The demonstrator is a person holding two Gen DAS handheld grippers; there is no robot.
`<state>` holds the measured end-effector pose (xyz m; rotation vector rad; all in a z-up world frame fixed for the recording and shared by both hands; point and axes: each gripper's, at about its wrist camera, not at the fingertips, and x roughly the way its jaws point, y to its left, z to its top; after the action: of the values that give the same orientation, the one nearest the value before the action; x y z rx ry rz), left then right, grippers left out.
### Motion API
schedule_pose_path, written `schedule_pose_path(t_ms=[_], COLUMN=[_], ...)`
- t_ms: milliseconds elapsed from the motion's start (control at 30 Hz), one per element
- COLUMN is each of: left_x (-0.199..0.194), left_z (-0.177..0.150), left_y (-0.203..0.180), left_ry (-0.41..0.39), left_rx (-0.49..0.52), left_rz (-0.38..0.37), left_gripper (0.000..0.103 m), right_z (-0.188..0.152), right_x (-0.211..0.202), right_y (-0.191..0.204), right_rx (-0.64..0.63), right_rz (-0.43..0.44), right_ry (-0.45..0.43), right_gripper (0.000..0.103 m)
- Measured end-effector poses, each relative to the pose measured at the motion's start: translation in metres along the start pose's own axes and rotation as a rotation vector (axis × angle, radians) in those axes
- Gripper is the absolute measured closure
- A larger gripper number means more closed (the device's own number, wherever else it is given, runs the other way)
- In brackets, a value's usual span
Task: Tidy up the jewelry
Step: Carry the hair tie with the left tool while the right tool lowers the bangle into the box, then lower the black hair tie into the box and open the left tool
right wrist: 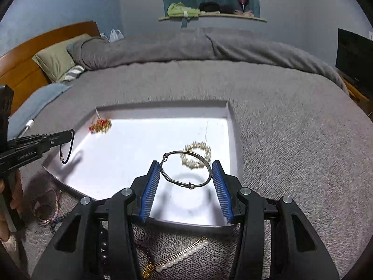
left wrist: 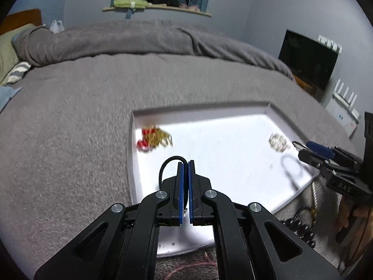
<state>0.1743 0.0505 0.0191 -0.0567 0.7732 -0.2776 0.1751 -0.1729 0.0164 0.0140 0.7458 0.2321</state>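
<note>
A white tray (left wrist: 130, 140) (right wrist: 230, 140) lies on the grey bed. In it are a red-and-gold piece (left wrist: 155, 137) (right wrist: 100, 126) at the far left corner and a pearl bracelet (left wrist: 277, 142) (right wrist: 197, 156) toward the right. My left gripper (left wrist: 186, 163) (right wrist: 70, 135) is shut on a thin black cord (left wrist: 163, 168) (right wrist: 71, 144) that loops down from its tip over the tray's left side. My right gripper (right wrist: 185, 162) (left wrist: 303, 149) is shut on a silver wire bangle (right wrist: 186, 170) (left wrist: 296, 143), held flat between the blue pads above the tray's near right part.
On the blanket in front of the tray lie a pearl hairpin (right wrist: 184, 254), dark beads (right wrist: 103, 240) (left wrist: 300, 228) and thin pinkish bangles (right wrist: 46, 210). A folded grey duvet and pillows sit at the far side. A dark screen (left wrist: 307, 60) stands at the right.
</note>
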Motion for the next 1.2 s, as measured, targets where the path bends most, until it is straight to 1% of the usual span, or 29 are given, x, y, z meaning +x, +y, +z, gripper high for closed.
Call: schedule_pose_path(t_ms=[33, 133, 233, 333, 467, 600, 1100, 1133, 1167, 1200], left_x=[0.004, 0.008, 0.013, 0.018, 0.019, 0.018, 0.017, 0.016, 0.014, 0.011], left_z=[-0.003, -0.007, -0.013, -0.016, -0.017, -0.018, -0.017, -0.016, -0.016, -0.015], left_y=[-0.001, -0.004, -0.006, -0.005, -0.002, -0.002, -0.003, -0.003, -0.003, -0.003], left_ry=[0.021, 0.057, 0.098, 0.125, 0.135, 0.135, 0.126, 0.122, 0.113, 0.1], left_rx=[0.004, 0.028, 0.044, 0.05, 0.041, 0.052, 0.06, 0.058, 0.058, 0.057], left_rz=[0.001, 0.009, 0.008, 0.026, 0.025, 0.035, 0.045, 0.046, 0.048, 0.048], left_gripper=[0.099, 0.099, 0.099, 0.099, 0.099, 0.097, 0.097, 0.092, 0.082, 0.079], right_z=[-0.001, -0.004, -0.005, -0.006, -0.008, -0.008, -0.01, -0.01, -0.01, -0.01], right_x=[0.002, 0.005, 0.007, 0.01, 0.011, 0.011, 0.009, 0.009, 0.008, 0.007], right_y=[0.0, 0.006, 0.007, 0.007, 0.007, 0.007, 0.006, 0.006, 0.006, 0.005], right_rx=[-0.005, -0.056, -0.056, -0.055, -0.055, -0.054, -0.057, -0.056, -0.056, -0.054], right_rz=[-0.001, -0.042, -0.041, -0.05, -0.054, -0.053, -0.045, -0.044, -0.042, -0.03], right_ry=[0.008, 0.013, 0.03, 0.039, 0.043, 0.045, 0.036, 0.035, 0.03, 0.023], right_gripper=[0.057, 0.057, 0.057, 0.057, 0.057, 0.057, 0.056, 0.056, 0.055, 0.052])
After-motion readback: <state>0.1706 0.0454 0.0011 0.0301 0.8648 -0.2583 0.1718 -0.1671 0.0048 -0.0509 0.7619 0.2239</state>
